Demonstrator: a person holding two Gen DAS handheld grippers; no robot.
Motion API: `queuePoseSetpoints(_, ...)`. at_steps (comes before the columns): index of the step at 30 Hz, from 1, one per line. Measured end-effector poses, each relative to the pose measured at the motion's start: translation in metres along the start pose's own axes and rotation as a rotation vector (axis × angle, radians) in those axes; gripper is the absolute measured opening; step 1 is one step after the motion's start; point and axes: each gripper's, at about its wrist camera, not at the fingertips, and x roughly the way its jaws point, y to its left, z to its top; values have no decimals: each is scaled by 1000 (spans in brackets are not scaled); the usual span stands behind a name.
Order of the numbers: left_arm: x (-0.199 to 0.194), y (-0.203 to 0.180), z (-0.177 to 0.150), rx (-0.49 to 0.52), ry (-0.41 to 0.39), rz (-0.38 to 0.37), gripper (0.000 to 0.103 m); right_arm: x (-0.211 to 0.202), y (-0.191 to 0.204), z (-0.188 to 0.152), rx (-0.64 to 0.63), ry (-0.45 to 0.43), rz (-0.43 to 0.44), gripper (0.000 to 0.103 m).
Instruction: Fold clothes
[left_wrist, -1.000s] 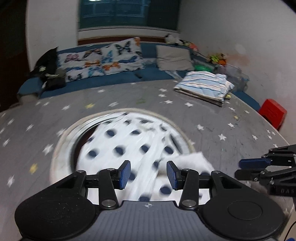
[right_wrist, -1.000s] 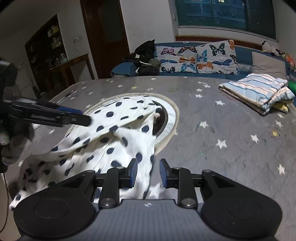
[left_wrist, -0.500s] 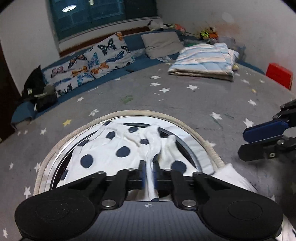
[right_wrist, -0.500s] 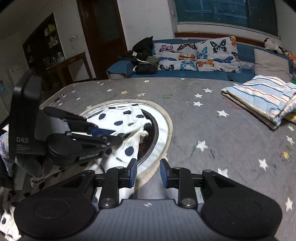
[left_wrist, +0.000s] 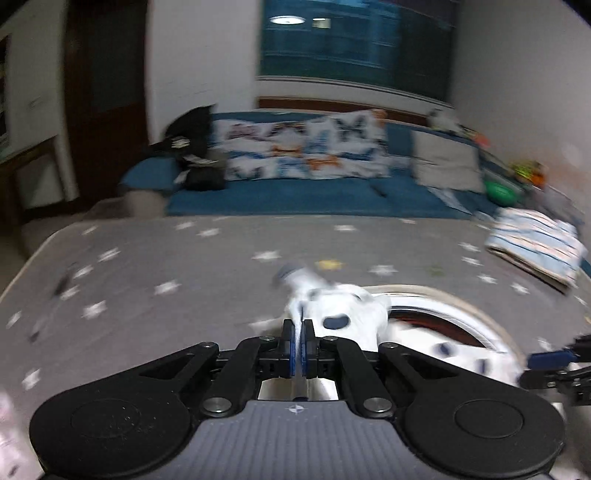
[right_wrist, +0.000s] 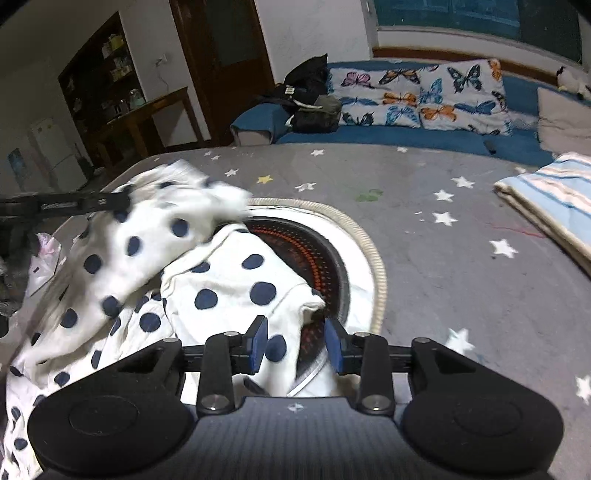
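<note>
Polka-dot garment (right_wrist: 207, 280), white with navy spots, sprawls over the left part of the grey star-patterned bedcover (right_wrist: 461, 266) and across a round disc with a white rim (right_wrist: 332, 258). At far left, the left gripper (left_wrist: 298, 347) has its jaws pinched tight on a bunched edge of the cloth, lifting it. Further right, the right gripper (right_wrist: 295, 341) hangs with jaws spread, a fold of the fabric lying loosely between them. A folded striped blanket (right_wrist: 546, 199) lies at the right edge.

Motion-blurred polka-dot garment (left_wrist: 343, 310); cropped striped blanket (right_wrist: 554, 199)
</note>
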Motion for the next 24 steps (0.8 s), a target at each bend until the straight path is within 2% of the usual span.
queuePoseSetpoints(6,0,58,-18,-65,43,136,3,20,-3,6,32,18,3,34)
queuePoseSetpoints(9,-3,80,-28,-87,51,178,3,29,-6,9,60,23,8,33)
queuePoseSetpoints(11,-2,86,-32,-95,67,193,3,34,-7,10,73,26,17,23)
queuePoseSetpoints(12,-1,87,-34,-95,76,199,3,36,-7,11,80,27,23,9)
queuePoseSetpoints(15,0,88,-39,-99,94,199,4,31,-1,16,56,-17,-1,4)
queuePoseSetpoints(18,1,83,-38,-99,95,191,8,15,19,18,-42,-85,3,4)
queuePoseSetpoints(24,-13,76,-30,-90,52,175,11,-17,96,-9,-407,-97,125,4)
